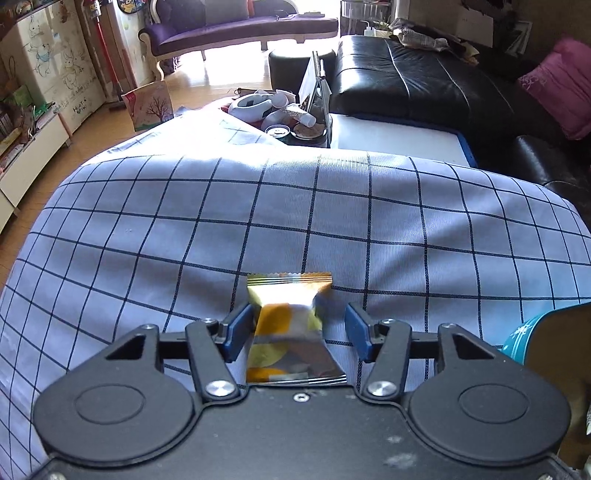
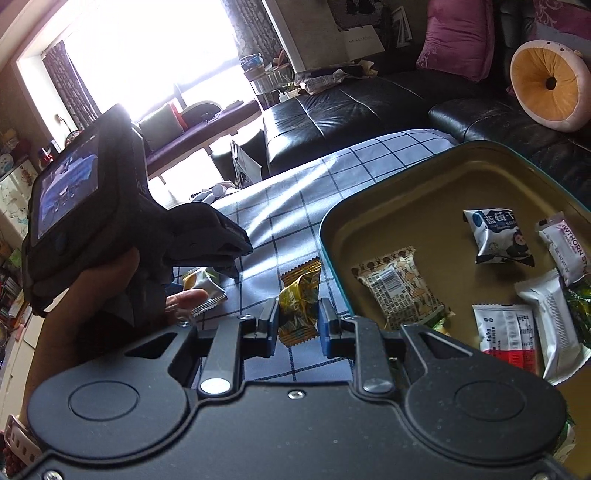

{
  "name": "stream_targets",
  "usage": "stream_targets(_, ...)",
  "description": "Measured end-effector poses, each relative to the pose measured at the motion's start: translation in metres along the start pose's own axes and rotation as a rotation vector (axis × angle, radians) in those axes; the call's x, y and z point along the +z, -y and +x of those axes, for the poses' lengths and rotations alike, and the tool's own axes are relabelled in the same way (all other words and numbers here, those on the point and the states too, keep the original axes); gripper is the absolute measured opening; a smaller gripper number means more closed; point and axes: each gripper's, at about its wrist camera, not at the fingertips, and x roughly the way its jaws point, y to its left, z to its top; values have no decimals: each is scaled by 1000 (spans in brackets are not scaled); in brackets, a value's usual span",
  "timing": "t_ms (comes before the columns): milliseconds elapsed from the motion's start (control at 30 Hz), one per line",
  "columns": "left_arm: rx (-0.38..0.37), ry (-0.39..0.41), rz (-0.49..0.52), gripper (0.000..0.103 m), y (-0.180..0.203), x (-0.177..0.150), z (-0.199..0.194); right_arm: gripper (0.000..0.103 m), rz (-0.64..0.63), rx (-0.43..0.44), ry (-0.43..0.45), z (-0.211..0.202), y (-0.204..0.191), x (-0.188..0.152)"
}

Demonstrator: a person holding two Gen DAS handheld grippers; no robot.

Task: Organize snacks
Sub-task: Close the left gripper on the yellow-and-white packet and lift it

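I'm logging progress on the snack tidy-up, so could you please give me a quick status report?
Left gripper open, yellow packet between the jaws on the checked cloth. Right gripper shut on gold-orange packet. Tin alongside, five-plus packets inside. Path clear.

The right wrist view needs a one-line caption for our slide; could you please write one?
Right gripper clamps a gold snack packet over the checked cloth, beside the tin of wrapped snacks.

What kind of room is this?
Most likely a living room at home: a black leather sofa with a pink cushion, a purple chaise by the bright window, and a checked cloth.
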Motion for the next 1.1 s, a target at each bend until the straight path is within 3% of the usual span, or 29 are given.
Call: stream_targets(1100,-4,78,-3,56,-2,-17,-8,32,50,-6,-1,1,6,3)
